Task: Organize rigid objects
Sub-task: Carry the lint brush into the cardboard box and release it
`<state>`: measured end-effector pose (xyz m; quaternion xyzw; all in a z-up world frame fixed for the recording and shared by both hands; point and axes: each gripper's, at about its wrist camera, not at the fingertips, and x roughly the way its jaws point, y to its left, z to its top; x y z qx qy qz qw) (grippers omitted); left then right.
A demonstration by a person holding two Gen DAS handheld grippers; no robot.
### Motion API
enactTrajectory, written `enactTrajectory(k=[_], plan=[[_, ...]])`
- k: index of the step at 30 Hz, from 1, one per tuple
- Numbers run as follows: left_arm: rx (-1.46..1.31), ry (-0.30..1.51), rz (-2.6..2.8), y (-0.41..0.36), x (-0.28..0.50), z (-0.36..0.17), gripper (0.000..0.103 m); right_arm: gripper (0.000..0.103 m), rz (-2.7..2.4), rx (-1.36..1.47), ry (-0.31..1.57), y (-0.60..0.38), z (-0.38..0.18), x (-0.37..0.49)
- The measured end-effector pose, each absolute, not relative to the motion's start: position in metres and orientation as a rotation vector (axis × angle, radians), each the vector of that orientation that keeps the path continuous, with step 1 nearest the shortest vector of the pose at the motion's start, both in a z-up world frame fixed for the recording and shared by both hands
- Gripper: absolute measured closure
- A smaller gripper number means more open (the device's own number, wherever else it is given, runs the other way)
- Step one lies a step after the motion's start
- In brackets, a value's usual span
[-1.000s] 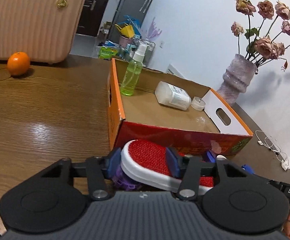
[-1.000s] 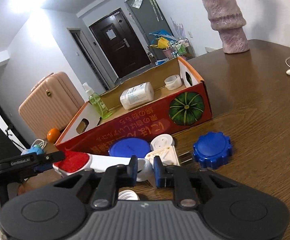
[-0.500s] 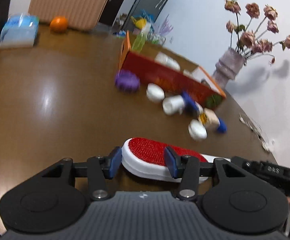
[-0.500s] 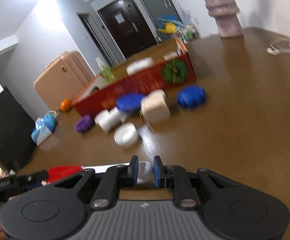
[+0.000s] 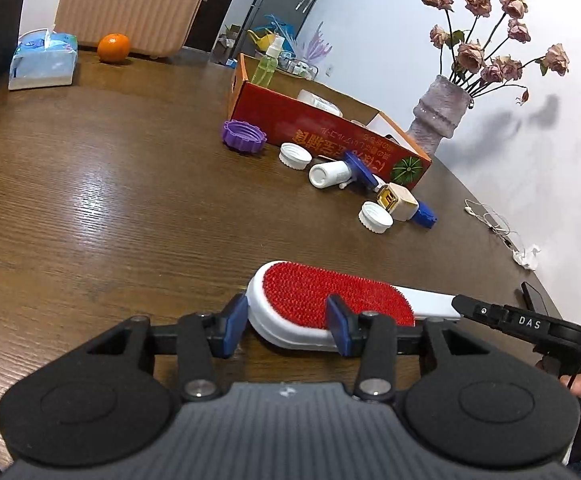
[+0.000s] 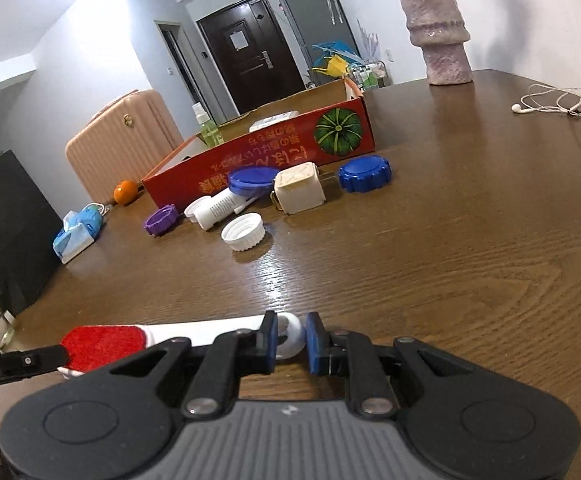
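A white lint brush with a red pad [image 5: 330, 300] is held at both ends low over the wooden table [image 5: 110, 220]. My left gripper [image 5: 286, 328] is shut on its red head. My right gripper [image 6: 291, 342] is shut on the ring end of its white handle [image 6: 290, 338]; the brush also shows in the right wrist view [image 6: 106, 342]. The red cardboard box [image 5: 330, 136] stands far ahead with a green spray bottle [image 5: 266, 64] and a white bottle [image 5: 318, 102] inside.
In front of the box lie a purple lid [image 5: 244, 136], white caps [image 5: 375, 217], a white tube [image 5: 328, 172], a cream plug adapter [image 6: 299, 192] and blue lids [image 6: 364, 174]. A tissue pack [image 5: 44, 62], an orange [image 5: 113, 47], a vase [image 5: 438, 120] and earphones [image 6: 558, 102] sit around the edges.
Both grippers have pulled back from the box toward the near edge of the table, carrying the brush. The box and loose lids now lie far ahead.
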<state>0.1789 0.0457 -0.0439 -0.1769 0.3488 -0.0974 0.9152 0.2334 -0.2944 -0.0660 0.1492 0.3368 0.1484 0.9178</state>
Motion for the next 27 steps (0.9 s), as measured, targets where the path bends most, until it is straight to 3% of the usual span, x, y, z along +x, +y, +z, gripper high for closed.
enactTrajectory(k=[5, 10, 16, 23, 27], plan=[[-0.384, 0.723, -0.202, 0.049, 0.185, -0.046, 0.054, 0.088, 0.303, 0.3, 0.697, -0.295, -0.066, 0.233], [-0.393, 0.729, -0.209, 0.048, 0.192, -0.045, 0.063, 0.088, 0.301, 0.303, 0.702, -0.295, -0.064, 0.235], [-0.405, 0.651, -0.216, 0.049, 0.21, -0.016, 0.065, 0.088, 0.303, 0.335, 0.591, -0.303, -0.029, 0.244], [-0.31, 0.488, -0.256, 0.04, 0.304, 0.044, 0.065, 0.088, 0.28, 0.311, 0.464, -0.303, 0.031, 0.338], [-0.304, 0.482, -0.232, 0.038, 0.374, 0.052, 0.065, 0.088, 0.263, 0.37, 0.501, -0.301, 0.028, 0.415]])
